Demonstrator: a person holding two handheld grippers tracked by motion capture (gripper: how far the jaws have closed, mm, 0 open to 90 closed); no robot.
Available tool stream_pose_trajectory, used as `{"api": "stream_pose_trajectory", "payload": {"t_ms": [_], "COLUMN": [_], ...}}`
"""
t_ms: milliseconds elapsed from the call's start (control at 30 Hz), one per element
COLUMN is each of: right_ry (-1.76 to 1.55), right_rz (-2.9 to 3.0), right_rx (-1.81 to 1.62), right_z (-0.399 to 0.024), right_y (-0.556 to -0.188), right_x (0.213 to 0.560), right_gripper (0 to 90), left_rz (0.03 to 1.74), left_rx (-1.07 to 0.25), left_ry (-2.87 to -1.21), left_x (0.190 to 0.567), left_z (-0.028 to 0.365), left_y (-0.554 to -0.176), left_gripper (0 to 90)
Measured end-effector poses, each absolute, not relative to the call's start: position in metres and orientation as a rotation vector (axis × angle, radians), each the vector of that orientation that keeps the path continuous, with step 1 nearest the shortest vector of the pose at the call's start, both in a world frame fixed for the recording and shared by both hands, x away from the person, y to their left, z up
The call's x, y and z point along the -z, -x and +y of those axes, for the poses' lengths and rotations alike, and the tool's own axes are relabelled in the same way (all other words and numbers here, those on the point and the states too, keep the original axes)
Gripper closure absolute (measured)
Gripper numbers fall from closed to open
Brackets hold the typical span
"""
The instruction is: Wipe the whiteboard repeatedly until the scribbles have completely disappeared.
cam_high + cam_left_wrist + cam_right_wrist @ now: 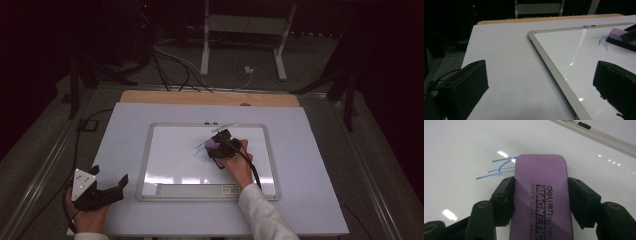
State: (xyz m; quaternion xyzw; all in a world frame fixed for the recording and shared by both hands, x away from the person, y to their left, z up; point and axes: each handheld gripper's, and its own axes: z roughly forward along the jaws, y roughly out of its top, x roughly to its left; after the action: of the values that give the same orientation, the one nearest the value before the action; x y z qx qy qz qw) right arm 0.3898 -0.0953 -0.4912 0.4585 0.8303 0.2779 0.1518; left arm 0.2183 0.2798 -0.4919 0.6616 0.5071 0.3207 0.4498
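Eraser [541, 195], purple and flat on the whiteboard [175, 160] at frame centre in the high view, is pinched across its sides by the right claw [541, 192], its front edge touching the blue scribble [496, 168], seemingly to wipe it. The left claw [107, 186] rests spread on the counter [125, 120] at lower left, apparently idle.

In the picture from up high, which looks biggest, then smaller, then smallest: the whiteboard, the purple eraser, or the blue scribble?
Largest to smallest, as they look from the high view:
1. The whiteboard, by far.
2 and 3. The eraser, held in the right gripper, and the blue scribble beside it look about alike; the gripper hides much of the eraser.
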Motion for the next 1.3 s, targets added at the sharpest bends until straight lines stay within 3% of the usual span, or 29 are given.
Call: {"api": "stream_pose_trajectory", "payload": {"t_ms": [367, 667, 1033, 1300], "right_ry": [-1.120, -1.258, -1.086, -1.249], "right_rz": [2.546, 2.418, 2.560, 2.400], "right_rx": [-0.843, -0.811, -0.857, -0.795], "right_z": [-0.063, -0.081, -0.056, -0.080], "right_y": [-0.371, -0.386, -0.370, -0.392], "right_x": [0.490, 0.492, 0.490, 0.491], "right_gripper": [41.2, 41.2, 41.2, 41.3], "left_rz": [1.255, 1.252, 1.251, 1.251], "left_rx": [-0.793, -0.792, -0.787, -0.786], "left_ry": [-1.635, -1.632, -1.629, -1.622], "left_x": [0.492, 0.491, 0.491, 0.491], "left_z": [0.280, 0.279, 0.278, 0.279], "left_y": [-0.218, -0.218, -0.218, -0.218], "left_gripper": [0.6, 0.6, 0.6, 0.6]}}
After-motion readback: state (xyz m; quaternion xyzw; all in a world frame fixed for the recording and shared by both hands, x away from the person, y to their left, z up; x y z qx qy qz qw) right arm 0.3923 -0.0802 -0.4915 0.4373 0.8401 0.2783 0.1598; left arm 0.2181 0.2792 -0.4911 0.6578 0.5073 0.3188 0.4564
